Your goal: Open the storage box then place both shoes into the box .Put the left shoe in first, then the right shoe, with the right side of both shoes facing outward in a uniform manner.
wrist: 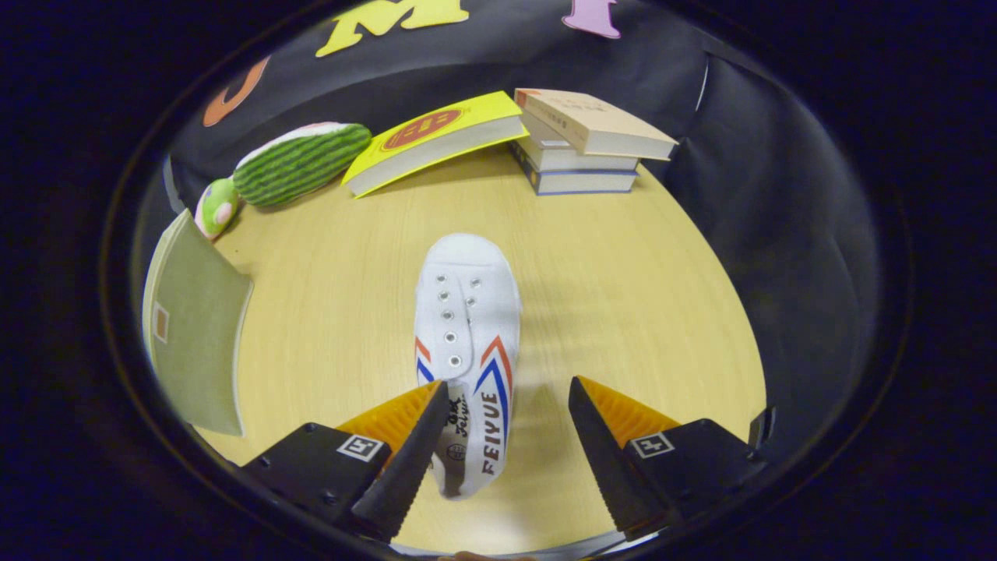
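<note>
Gripper (506, 397) is positioned low over the wooden table (623, 296) with its jaws wide apart, gripping nothing. The white shoe (467, 327) lies between the fingers, heel end nearest, toe pointing to 12 o'clock; it sits closer to the left finger (409, 452), which overlaps its heel edge, and clear of the right finger (596, 444). At 9 o'clock from the shoe stands a green flat panel (195, 327). At 11 o'clock lie a watermelon-striped plush (300, 162) and a small green-and-pink plush (216, 206). At 12 o'clock a yellow book (428, 148) leans against a stack of books (584, 140) at 1 o'clock
</note>
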